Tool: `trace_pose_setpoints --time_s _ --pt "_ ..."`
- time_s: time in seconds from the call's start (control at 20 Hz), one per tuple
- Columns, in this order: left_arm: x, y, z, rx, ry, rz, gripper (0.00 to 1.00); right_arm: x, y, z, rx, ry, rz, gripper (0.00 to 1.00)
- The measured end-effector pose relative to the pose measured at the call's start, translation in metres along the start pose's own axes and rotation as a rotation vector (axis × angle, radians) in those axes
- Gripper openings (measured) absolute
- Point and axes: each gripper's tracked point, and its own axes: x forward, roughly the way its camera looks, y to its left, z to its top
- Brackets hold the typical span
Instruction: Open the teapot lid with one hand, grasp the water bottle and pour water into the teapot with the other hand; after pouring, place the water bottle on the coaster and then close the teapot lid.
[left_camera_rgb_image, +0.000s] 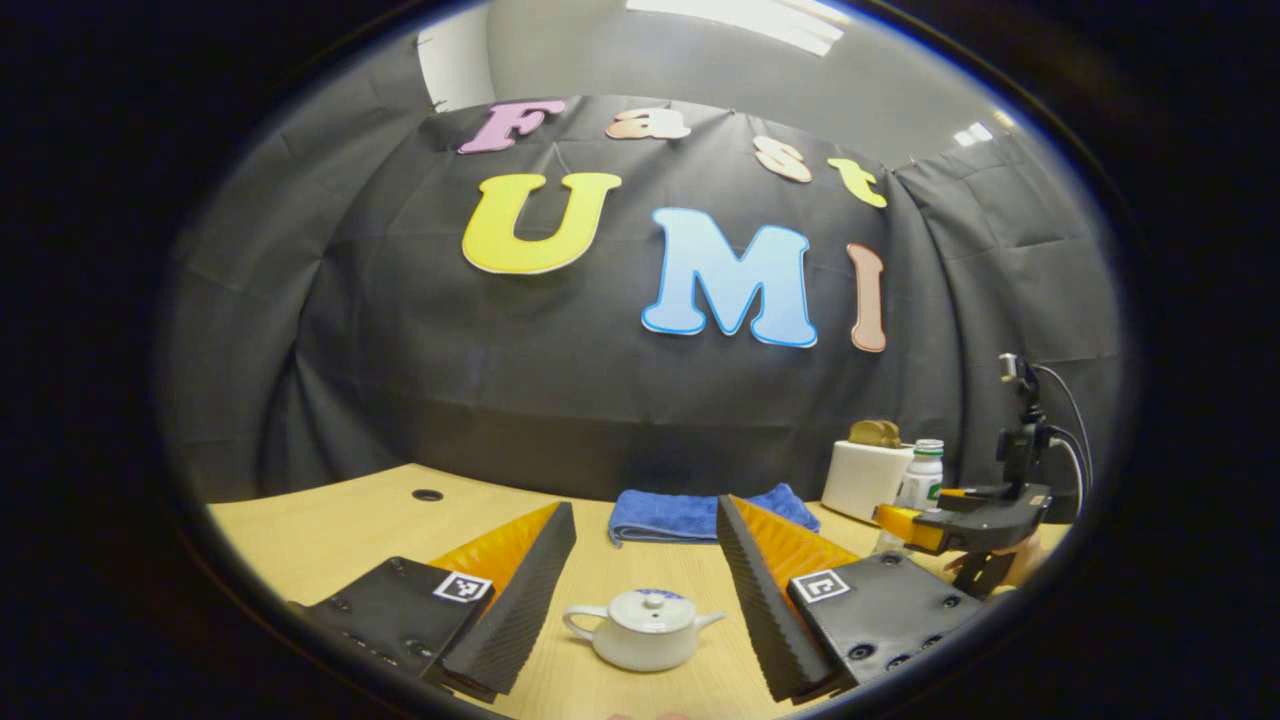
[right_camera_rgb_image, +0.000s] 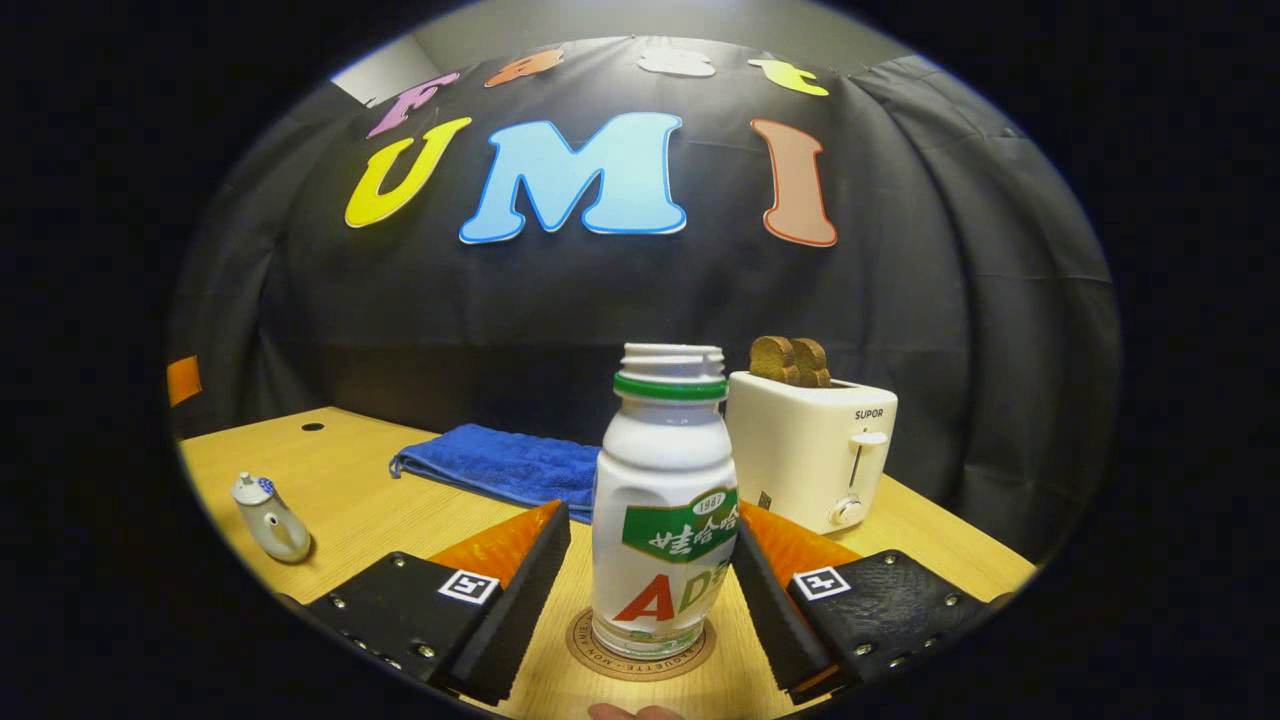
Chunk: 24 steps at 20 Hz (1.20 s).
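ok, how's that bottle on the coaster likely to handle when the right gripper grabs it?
The water bottle stands tall over a narrow base on the coaster, so a push high up could tip it. Its glossy label may be slippery. With no cap on, tilting could spill.

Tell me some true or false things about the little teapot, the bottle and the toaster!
1. The small white ceramic teapot has its lid on. True.
2. The white plastic water bottle lies on its side. False: it stands upright on the round brown coaster.
3. The right gripper squeezes the bottle. False: its fingers stand open on either side, with a gap on the left.
4. Two brown slices of toast stick out of the white toaster. True.
5. The folded blue towel covers the teapot. False: it lies on the wooden table farther back, apart from it.
6. The left gripper is open with the teapot between its fingers. True.
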Motion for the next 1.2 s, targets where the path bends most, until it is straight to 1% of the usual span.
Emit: trace_pose_setpoints --time_s 0.25,0.3,0.35,0.4,0.5,0.55,0.6,0.7,0.8,0.85,0.95,1.1,1.2 --pt "-0.003 -0.004 0.004 0.026 -0.001 0.006 0.95 -0.019 -0.010 0.010 -0.006 -0.020 -0.034 0.92" --pt "-0.006 -0.005 0.002 0.030 0.002 0.007 0.96 -0.025 -0.013 0.010 -0.005 -0.023 -0.042 0.94" --pt "-0.009 -0.006 0.001 0.033 0.006 0.009 0.96 -0.034 -0.014 0.011 -0.009 -0.030 -0.042 0.95" --pt "-0.012 -0.007 -0.001 0.034 0.011 0.010 0.99 -0.045 -0.015 0.011 -0.018 -0.033 -0.048 0.95" --pt "-0.021 -0.013 -0.002 0.035 0.022 0.007 0.99 -0.069 -0.017 0.013 -0.028 -0.047 -0.076 0.96" --pt "-0.026 -0.018 -0.003 0.034 0.025 0.003 0.99 -0.085 -0.014 0.014 -0.020 -0.055 -0.084 0.94" --pt "-0.032 -0.026 -0.008 0.031 0.033 -0.009 0.99 -0.100 -0.008 0.014 -0.003 -0.054 -0.090 0.95" --pt "-0.046 -0.046 -0.016 0.040 0.042 -0.032 0.99 -0.128 0.014 0.007 0.037 -0.047 -0.072 0.95" --pt "-0.060 -0.060 -0.022 0.069 0.042 -0.031 0.99 -0.149 0.032 -0.001 0.047 -0.038 -0.063 0.95" --pt "-0.066 -0.069 -0.027 0.073 0.052 -0.034 0.99 -0.158 0.035 -0.006 0.049 -0.034 -0.077 0.95" --pt "-0.079 -0.083 -0.040 0.059 0.080 -0.046 0.99 -0.174 0.045 -0.015 0.060 -0.020 -0.078 0.95" --pt "-0.093 -0.091 -0.056 0.061 0.105 -0.030 0.99 -0.192 0.055 -0.023 0.066 -0.018 -0.081 0.95" --pt "-0.102 -0.088 -0.068 0.097 0.133 0.010 0.99 -0.199 0.070 -0.034 0.053 0.004 -0.043 0.95"
